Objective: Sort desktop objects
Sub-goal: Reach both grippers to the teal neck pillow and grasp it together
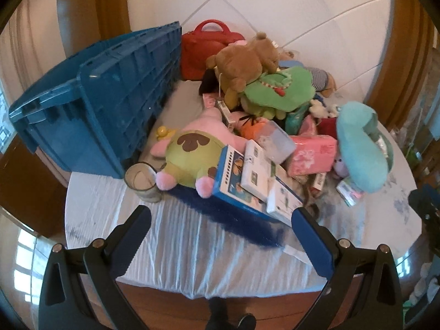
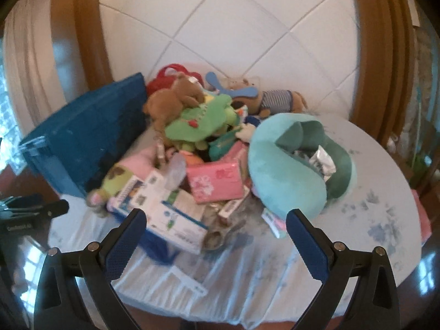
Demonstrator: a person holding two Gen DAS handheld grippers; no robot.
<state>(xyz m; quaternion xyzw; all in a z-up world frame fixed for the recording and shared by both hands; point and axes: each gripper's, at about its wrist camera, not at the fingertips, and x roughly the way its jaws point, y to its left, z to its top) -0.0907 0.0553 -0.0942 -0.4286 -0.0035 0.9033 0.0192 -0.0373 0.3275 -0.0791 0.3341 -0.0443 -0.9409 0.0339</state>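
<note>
A heap of soft toys and boxes [image 1: 247, 148] lies straight ahead of both grippers, the nearest boxes [image 1: 258, 187] slanting rightward towards the left gripper [image 1: 221, 217], whose jaws are spread and empty. The right gripper [image 2: 216, 220] is likewise spread wide and empty. A blue crate [image 1: 93, 104] stands left of the heap on a round, cloth-covered table [image 1: 176, 250] before a white tiled wall.

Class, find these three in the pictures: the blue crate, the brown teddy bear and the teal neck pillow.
blue crate [image 1: 121, 104], left wrist view, on its ribbed side wall.
brown teddy bear [image 1: 242, 60], left wrist view, on its back.
teal neck pillow [image 2: 280, 165], right wrist view, on its curved outer side.
</note>
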